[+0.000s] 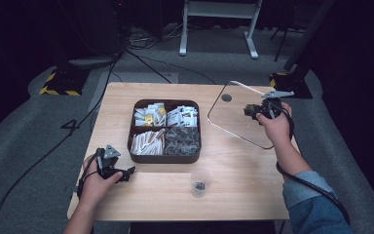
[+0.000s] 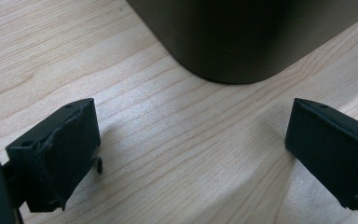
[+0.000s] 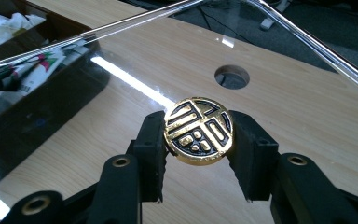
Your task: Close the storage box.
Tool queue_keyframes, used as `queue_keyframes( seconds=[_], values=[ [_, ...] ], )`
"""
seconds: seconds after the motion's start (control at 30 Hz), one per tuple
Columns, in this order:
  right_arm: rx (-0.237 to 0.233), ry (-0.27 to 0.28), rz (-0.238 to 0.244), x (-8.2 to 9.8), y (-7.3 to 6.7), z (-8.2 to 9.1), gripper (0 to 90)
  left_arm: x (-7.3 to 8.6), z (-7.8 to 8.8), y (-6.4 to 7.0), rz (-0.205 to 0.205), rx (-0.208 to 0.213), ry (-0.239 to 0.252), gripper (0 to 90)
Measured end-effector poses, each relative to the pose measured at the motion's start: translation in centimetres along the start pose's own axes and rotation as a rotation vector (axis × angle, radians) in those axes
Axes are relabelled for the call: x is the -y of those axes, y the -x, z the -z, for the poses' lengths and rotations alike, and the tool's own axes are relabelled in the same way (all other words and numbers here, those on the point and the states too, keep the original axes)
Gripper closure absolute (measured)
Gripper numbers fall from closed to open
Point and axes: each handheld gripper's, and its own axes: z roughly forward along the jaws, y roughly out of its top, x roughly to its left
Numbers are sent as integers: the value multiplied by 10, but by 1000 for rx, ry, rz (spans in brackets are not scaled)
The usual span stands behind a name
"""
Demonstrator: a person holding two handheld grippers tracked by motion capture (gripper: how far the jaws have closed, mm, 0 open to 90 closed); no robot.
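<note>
My right gripper [image 1: 250, 110] [image 3: 198, 133] is shut on the round gold-and-black knob [image 3: 199, 130] of a clear glass lid [image 1: 233, 117] [image 3: 121, 79]. The lid hangs tilted above the table's right side, to the right of a dark brown divided box [image 1: 164, 158] [image 2: 233, 42]. The box holds white sachets, pale sticks and dark packets. My left gripper [image 1: 126, 173] [image 2: 191, 140] rests low on the table by the box's front left corner. Its jaws stand wide apart with only bare wood between them.
A small clear plastic cup [image 1: 200, 182] with dark bits inside stands in front of the box. A round hole [image 1: 226, 97] [image 3: 232, 77] pierces the wooden tabletop [image 1: 243, 185] under the lid. Cables and stand legs lie on the grey floor beyond.
</note>
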Motion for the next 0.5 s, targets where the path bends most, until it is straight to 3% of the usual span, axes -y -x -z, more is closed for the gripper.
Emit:
queue_keyframes(
  seconds=[0.23, 0.5],
  values=[
    [-35, 8, 32, -14, -14, 2, 590, 0, 0, 0, 1, 1, 1, 35],
    [-94, 23, 64, -31, -41, -5, 590, 0, -1, 0, 2, -3, 5, 35]
  ],
)
